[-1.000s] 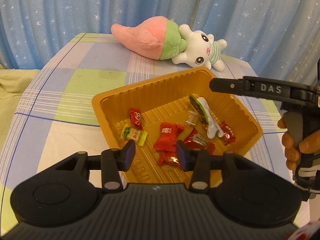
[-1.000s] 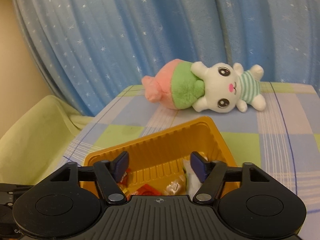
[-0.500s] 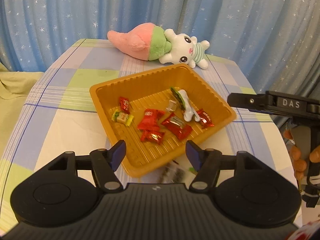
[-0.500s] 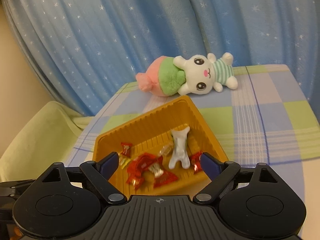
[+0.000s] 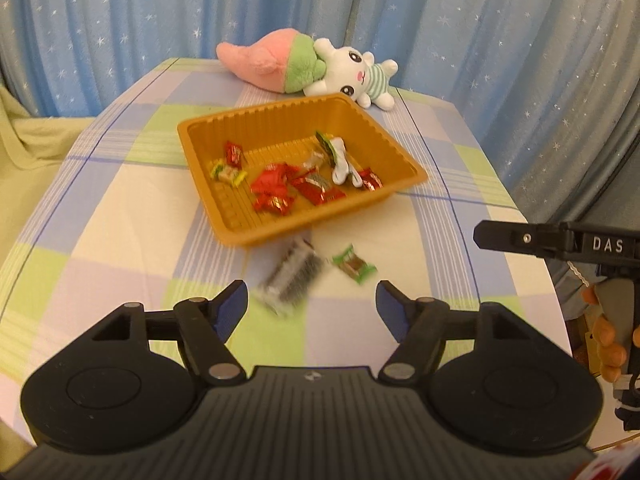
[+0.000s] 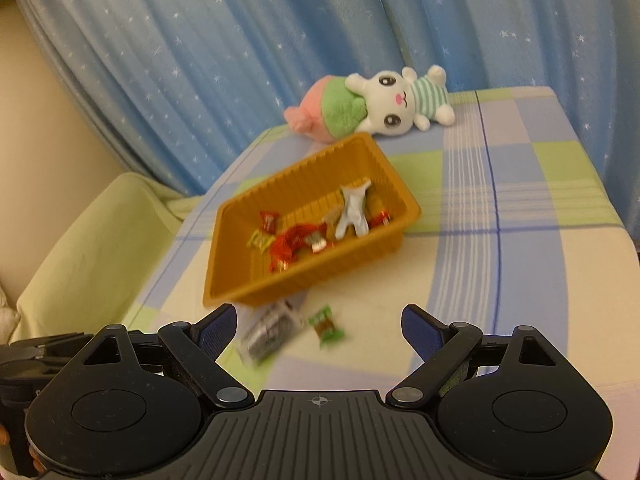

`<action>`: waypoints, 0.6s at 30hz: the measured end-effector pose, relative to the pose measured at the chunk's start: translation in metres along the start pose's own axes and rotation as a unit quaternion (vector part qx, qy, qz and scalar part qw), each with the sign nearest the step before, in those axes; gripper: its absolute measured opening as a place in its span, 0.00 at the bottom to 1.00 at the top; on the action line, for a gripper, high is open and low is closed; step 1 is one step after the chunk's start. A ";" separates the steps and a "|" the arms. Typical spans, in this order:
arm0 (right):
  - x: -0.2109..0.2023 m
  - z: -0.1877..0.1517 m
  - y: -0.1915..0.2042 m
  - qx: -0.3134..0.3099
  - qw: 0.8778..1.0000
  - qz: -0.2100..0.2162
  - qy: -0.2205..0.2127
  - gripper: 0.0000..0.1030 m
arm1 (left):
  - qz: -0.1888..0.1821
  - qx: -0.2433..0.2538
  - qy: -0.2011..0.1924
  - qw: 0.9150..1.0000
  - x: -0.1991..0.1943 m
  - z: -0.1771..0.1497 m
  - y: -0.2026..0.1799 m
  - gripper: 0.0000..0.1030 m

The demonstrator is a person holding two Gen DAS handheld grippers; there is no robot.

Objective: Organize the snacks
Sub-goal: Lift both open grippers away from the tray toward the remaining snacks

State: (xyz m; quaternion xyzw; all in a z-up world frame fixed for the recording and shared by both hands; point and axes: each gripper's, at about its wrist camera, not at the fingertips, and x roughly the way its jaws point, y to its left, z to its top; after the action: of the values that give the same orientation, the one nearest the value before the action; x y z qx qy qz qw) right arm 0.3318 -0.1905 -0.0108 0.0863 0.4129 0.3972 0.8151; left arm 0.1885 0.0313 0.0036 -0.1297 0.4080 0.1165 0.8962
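An orange tray (image 5: 200, 136) (image 6: 224, 276) on the checked tablecloth holds several wrapped snacks, mostly red, plus a white one (image 5: 340, 160) (image 6: 352, 212). On the cloth in front of the tray lie a dark silver packet (image 5: 290, 276) (image 6: 270, 330) and a small green candy (image 5: 354, 268) (image 6: 326, 326). My left gripper (image 5: 312, 306) is open and empty, just short of these two. My right gripper (image 6: 320, 322) is open and empty, above the same two snacks; its side shows at the right of the left wrist view (image 5: 560, 240).
A pink, green and white plush rabbit (image 5: 320, 64) (image 6: 372, 108) lies at the table's far edge behind the tray. Blue star-print curtains hang behind. A pale green cushion (image 6: 80, 248) is to the left of the table. The table's right edge (image 5: 532, 248) is near.
Both grippers have pulled back from over the tray and opened wider. The silver packet and green candy in front of the tray have come into view.
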 end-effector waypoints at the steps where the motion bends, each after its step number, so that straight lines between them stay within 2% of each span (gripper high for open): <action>1: -0.004 -0.005 -0.001 -0.002 1.000 -0.001 0.004 0.86 | 0.001 -0.002 0.002 1.000 -0.003 -0.005 -0.002 0.66; 18: -0.035 -0.073 -0.010 -0.065 0.995 -0.015 0.068 0.86 | 0.038 -0.024 0.027 0.999 -0.029 -0.075 -0.032 0.67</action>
State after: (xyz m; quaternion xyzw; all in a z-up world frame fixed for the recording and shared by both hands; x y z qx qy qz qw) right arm 0.2716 -0.2358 -0.0416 -0.0002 0.4419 0.4155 0.7950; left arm 0.1275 -0.0265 -0.0170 -0.1385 0.4340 0.1561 0.8764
